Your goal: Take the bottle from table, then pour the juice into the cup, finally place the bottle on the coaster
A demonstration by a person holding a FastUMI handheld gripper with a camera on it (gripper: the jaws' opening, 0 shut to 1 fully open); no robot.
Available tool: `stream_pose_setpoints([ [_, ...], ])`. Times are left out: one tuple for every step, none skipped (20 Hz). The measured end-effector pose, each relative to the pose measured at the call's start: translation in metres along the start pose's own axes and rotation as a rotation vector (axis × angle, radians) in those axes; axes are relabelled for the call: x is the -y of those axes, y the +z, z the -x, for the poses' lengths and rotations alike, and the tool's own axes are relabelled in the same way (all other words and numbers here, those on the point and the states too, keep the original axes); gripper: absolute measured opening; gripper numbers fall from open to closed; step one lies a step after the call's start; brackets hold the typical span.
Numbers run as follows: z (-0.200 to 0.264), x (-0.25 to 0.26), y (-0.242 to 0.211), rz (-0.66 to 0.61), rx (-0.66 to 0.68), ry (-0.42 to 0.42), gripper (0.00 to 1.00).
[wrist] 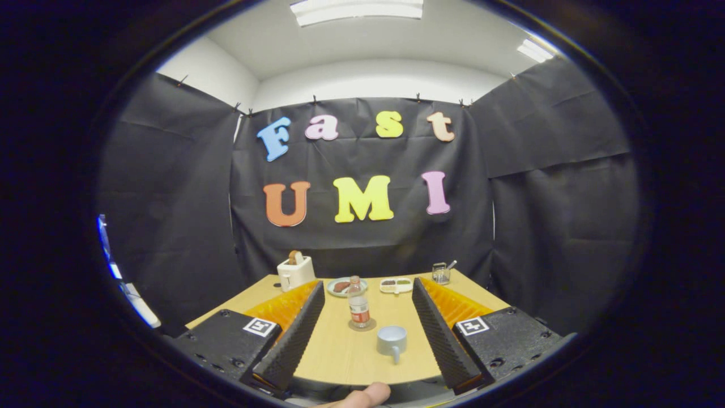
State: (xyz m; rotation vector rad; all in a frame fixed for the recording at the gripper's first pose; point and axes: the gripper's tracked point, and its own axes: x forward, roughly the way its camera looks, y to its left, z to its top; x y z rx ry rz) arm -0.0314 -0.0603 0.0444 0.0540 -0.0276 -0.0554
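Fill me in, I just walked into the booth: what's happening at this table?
A person's hand holds the tongs, whose fingers are spread wide and grip nothing. Between them on the table stands a bottle on a round coaster, with a cup just nearer, its handle facing the camera. Beyond sit a toaster, two plates and a glass.

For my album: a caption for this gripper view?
Open gripper frames bottle on its coaster, cup nearer.
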Motion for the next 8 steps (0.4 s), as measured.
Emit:
stream_pose_setpoints([
  [0.0009, 0.0007, 0.0008, 0.001, 0.005, -0.002, 1.00],
  [0.0013, 0.0014, 0.0008, 0.001, 0.006, -0.002, 1.00],
  [0.0026, 0.0015, 0.0000, 0.000, 0.003, -0.002, 1.00],
  [0.0029, 0.0018, -0.0019, -0.002, 0.000, -0.002, 1.00],
  [0.0039, 0.0034, -0.0023, -0.005, 0.002, -0.006, 1.00],
  [0.0045, 0.0031, -0.0032, -0.005, 0.002, -0.007, 1.00],
  [0.0054, 0.0029, -0.0046, -0.003, 0.000, -0.009, 1.00],
  [0.0057, 0.0027, -0.0064, 0.001, -0.001, -0.011, 1.00],
])
